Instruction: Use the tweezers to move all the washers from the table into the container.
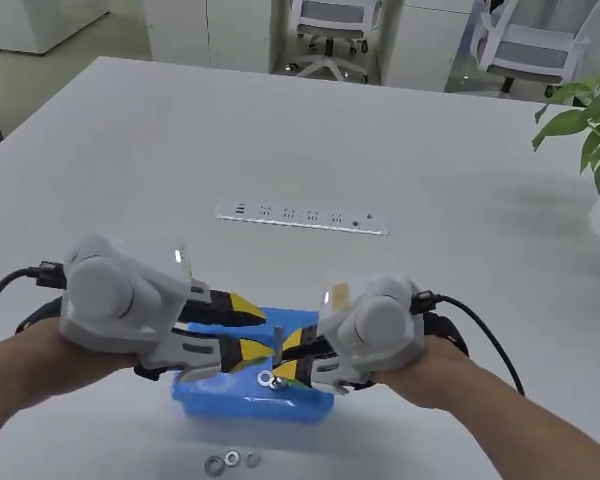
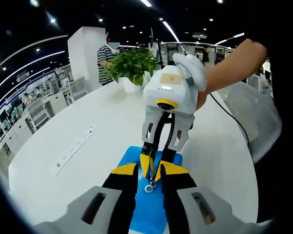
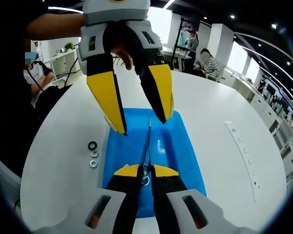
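Ideally, the right gripper [image 3: 145, 171], clamped on the tweezers [image 3: 148, 141], needed to release the washer [image 3: 145, 181] low over the container's [image 3: 180, 146] middle; the left gripper [image 3: 143, 126] hung open, holding nothing.

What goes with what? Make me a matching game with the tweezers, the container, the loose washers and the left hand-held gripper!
Things:
1. tweezers
2. container
3. loose washers
4. left hand-held gripper

Matches:
A. blue
B. open
C. lying on the table
D. clamped in the right hand-held gripper

Pairs: 1-D, 2-A, 3-C, 4-B
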Motion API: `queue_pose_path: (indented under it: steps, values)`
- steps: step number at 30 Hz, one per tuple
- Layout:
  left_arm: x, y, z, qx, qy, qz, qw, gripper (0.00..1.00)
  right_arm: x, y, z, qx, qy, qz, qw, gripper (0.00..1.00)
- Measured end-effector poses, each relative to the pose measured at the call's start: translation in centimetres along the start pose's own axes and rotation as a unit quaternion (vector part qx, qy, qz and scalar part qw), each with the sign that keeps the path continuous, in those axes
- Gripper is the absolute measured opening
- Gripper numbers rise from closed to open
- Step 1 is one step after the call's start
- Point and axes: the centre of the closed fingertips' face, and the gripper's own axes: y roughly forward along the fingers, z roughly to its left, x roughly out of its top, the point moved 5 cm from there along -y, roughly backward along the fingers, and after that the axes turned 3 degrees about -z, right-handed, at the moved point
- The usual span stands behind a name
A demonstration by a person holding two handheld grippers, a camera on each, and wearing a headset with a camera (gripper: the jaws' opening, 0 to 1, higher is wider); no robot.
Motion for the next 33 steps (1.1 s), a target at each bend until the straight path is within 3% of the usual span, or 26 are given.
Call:
queue_pose_path:
  steps: [14,33]
  values:
    - [0.56,0.9,-0.48,-0.027,0.021,-0.004,0.9994,0.07,0.05,0.05,0.18,0.008,-0.026,0.005,0.9996,0.1]
    - [0.86,0.67,-0.76,-0.035,0.035,-0.004,0.9988,0.05,0.5,-0.5,0.33,0.006,-0.032,0.004,0.9995,0.12]
